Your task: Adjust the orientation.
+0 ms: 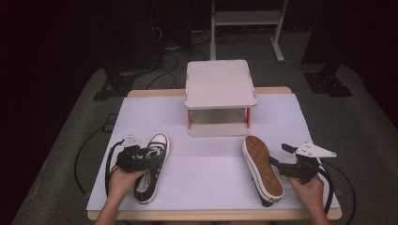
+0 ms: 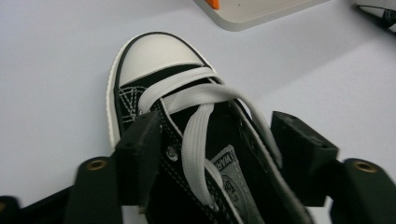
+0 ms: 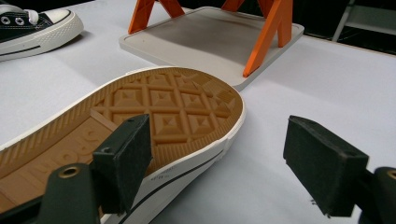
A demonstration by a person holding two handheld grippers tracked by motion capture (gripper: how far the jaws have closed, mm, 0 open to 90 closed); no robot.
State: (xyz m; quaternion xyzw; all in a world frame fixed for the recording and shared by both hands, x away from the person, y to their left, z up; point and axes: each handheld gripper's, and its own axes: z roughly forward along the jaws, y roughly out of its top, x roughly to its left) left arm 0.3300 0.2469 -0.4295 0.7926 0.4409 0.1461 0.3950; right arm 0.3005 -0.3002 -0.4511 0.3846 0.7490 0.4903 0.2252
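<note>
Two black sneakers lie on the white desk before a small two-tier stand (image 1: 219, 84) — the left tongs (image 2: 219, 154) spread wide around the upright sneaker (image 1: 151, 165) near the left edge, the right tongs (image 3: 224, 163) open beside the sole-up sneaker (image 1: 263, 166) near the right edge.

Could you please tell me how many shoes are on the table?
2: an upright shoe at the left claw, and a shoe on its side by the right claw.
</note>
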